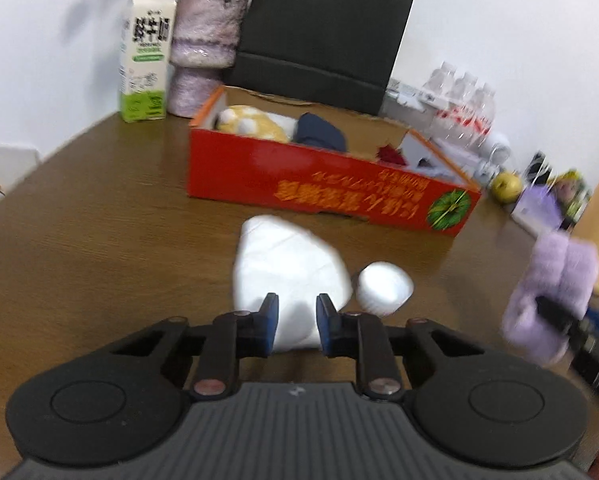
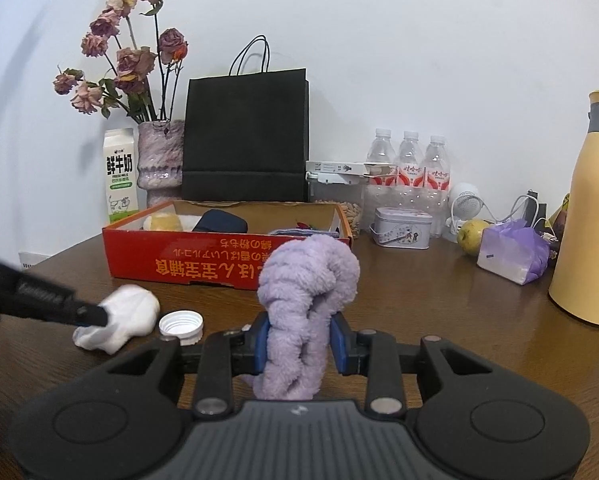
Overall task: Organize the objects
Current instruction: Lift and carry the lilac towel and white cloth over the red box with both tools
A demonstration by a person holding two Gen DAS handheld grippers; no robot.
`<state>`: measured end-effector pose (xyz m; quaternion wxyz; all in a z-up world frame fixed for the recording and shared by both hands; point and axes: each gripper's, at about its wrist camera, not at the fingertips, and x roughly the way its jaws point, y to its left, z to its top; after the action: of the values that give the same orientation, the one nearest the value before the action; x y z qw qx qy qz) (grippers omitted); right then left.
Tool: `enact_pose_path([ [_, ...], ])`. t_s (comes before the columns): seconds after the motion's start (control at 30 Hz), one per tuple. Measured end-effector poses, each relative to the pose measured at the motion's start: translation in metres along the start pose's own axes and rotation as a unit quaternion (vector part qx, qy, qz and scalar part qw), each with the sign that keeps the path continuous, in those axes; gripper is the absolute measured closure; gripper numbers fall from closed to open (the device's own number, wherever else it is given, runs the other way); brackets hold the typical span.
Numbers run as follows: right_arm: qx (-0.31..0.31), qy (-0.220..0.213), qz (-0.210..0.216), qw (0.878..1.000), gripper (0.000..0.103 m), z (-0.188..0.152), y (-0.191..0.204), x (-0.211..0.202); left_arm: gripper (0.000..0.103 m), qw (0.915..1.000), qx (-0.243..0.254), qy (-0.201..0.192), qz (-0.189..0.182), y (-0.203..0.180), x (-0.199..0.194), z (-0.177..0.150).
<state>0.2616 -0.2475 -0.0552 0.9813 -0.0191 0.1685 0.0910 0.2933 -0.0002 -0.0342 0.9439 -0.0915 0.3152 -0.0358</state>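
A crumpled white cloth (image 1: 287,264) lies on the brown table in front of a red cardboard box (image 1: 299,176). My left gripper (image 1: 297,304) is shut on the cloth's near end, which sits between the blue pads. From the right wrist view that gripper (image 2: 95,316) reaches into the white cloth (image 2: 127,312) from the left. A white bottle cap (image 1: 383,286) rests just right of the cloth. My right gripper (image 2: 299,332) is shut on a fluffy purple cloth (image 2: 311,268), held above the table short of the box (image 2: 187,252). The box holds yellow, navy and red items.
Behind the box stand a milk carton (image 2: 119,176), a vase of dried roses (image 2: 159,160) and a black paper bag (image 2: 245,140). At the right are water bottles (image 2: 409,168), a tin (image 2: 401,228), an apple (image 2: 473,236), a purple tissue pack (image 2: 513,254) and a yellow flask (image 2: 591,216).
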Motion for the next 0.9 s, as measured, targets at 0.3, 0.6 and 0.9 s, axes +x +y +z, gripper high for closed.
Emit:
enact_pose_path([
  [0.3, -0.011, 0.000, 0.005, 1.000, 0.072, 0.000, 0.005, -0.001, 0.000, 0.9981, 0.044, -0.033, 0.026, -0.001, -0.015, -0.007],
  [0.6, -0.009, 0.005, 0.006, 1.000, 0.072, 0.000, 0.004, 0.000, 0.003, 0.9934, 0.077, 0.025, 0.082, -0.025, 0.049, 0.006],
  [0.9, 0.000, 0.006, 0.010, 1.000, 0.072, 0.000, 0.000, 0.000, 0.079, 0.9985, 0.031, -0.038, 0.026, 0.007, -0.005, 0.006],
])
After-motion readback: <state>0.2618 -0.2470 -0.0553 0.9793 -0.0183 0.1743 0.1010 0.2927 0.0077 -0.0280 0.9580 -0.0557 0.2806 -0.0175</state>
